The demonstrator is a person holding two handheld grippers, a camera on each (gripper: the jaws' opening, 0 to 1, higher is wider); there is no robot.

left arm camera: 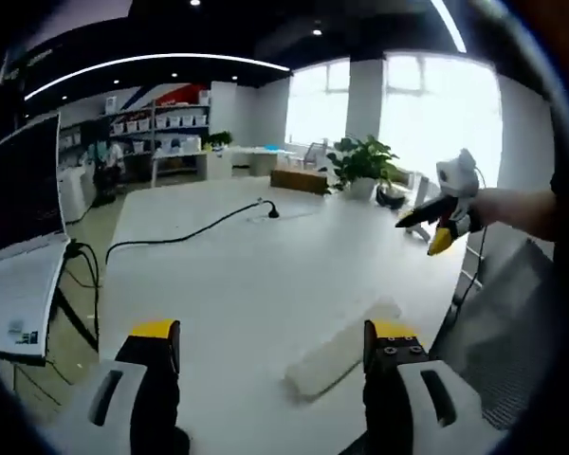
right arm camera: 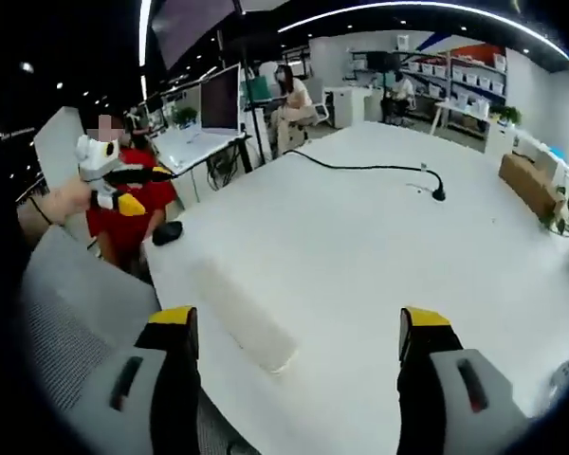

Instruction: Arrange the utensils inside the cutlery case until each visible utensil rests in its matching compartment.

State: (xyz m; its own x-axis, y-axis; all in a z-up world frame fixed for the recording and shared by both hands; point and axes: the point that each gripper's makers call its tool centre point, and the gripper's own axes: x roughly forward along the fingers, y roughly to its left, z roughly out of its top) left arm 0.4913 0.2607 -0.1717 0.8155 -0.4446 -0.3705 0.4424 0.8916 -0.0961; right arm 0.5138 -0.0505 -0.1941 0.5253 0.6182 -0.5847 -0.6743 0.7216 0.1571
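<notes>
both grippers are held up off the big white table (left arm camera: pixel 247 275), well apart from each other; in the left gripper view the left gripper (left arm camera: pixel 275 341) points out over the tabletop with its yellow-tipped jaws spread wide and nothing between them; the right gripper (left arm camera: pixel 443 226) comes in from the right, held at the end of an outstretched hand (left arm camera: pixel 498 207), hanging in the air above the table's far edge, and from here i cannot tell whether its jaws are apart or together; in the right gripper view its two jaws stand wide with only bare table between them, so it is released.

the cutlery case (left arm camera: pixel 341 351) lies flat on the table as a long pale closed-looking shape, just beyond the left gripper's right jaw; in the right gripper view it sits near the table's edge, just ahead of that gripper's left jaw; no utensils can be made out.

a black cable (left arm camera: pixel 185 235) snakes across the far part of the table; a monitor (left arm camera: pixel 19 185) stands at the left; a potted plant (left arm camera: pixel 362 163) sits by the windows.
</notes>
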